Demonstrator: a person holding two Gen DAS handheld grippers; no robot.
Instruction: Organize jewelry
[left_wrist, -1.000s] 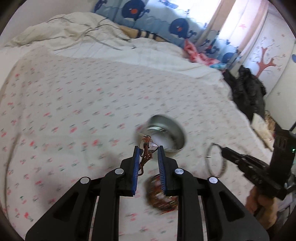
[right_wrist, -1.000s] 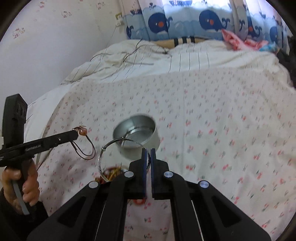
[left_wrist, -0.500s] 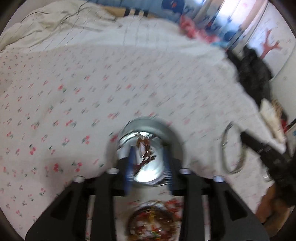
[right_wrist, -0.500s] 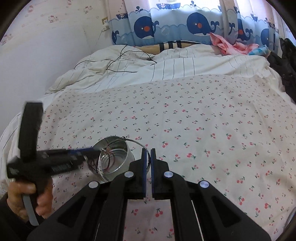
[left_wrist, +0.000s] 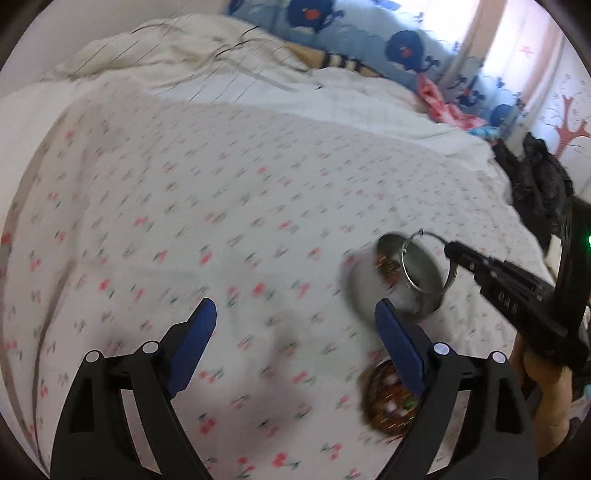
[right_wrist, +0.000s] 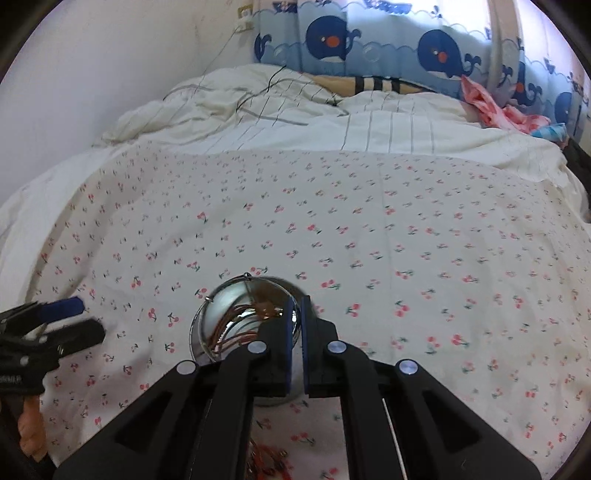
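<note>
A round metal tin (right_wrist: 236, 306) stands on the cherry-print bedspread; it also shows in the left wrist view (left_wrist: 391, 288). A brown cord necklace (right_wrist: 258, 310) lies inside it. My right gripper (right_wrist: 294, 306) is shut on a thin silver hoop bangle (left_wrist: 428, 262) and holds it just over the tin's mouth. My left gripper (left_wrist: 295, 321) is open and empty, off to the left of the tin. A pile of red and brown beaded jewelry (left_wrist: 388, 402) lies on the bed in front of the tin.
A rumpled white striped duvet (right_wrist: 295, 122) lies at the back of the bed. Whale-print curtains (right_wrist: 369, 40) hang behind it. Dark clothes (left_wrist: 535, 184) are heaped at the bed's right edge.
My left gripper let the brown cord necklace drop into the tin, opened wide and drew back to the left. My right gripper carried the silver bangle over the tin's mouth.
</note>
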